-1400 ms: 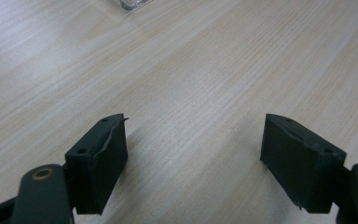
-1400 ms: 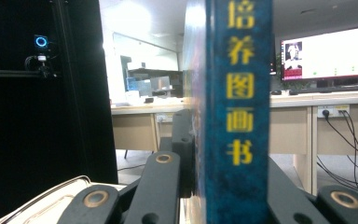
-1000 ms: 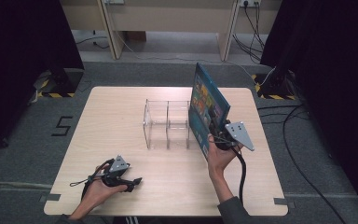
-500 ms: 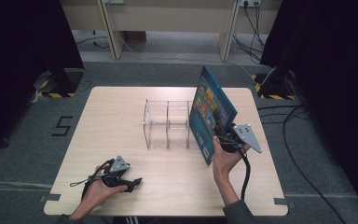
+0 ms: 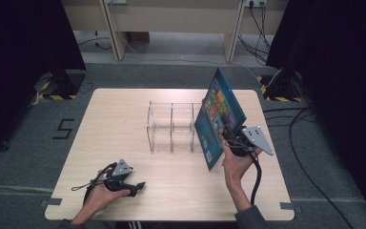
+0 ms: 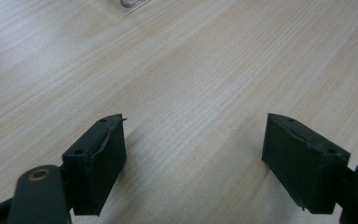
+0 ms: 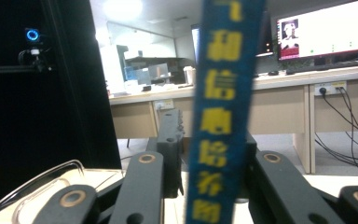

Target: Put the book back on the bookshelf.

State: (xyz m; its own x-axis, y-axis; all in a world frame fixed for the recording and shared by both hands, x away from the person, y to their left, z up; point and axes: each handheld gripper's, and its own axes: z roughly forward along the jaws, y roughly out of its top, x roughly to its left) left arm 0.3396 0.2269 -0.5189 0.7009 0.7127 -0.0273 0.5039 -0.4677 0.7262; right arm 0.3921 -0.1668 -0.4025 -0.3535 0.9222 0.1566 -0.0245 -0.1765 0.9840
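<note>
Your right gripper [image 5: 233, 141] is clamped on a blue book [image 5: 218, 117], which you hold upright and tilted above the right half of the bench [image 5: 124, 119], just beside the right end of the clear plastic rack [image 5: 171, 126]. Looking along that gripper, the book's spine [image 7: 223, 112] with yellow lettering stands pinched between the two black jaws, and a curved clear edge of the rack [image 7: 32, 184] shows at lower left. Your left gripper [image 5: 134, 186] rests in your left hand [image 5: 100, 195] on the near left part of the bench, well apart from the rack. Its jaws stand wide, with bare wood [image 6: 191, 79] between them.
</note>
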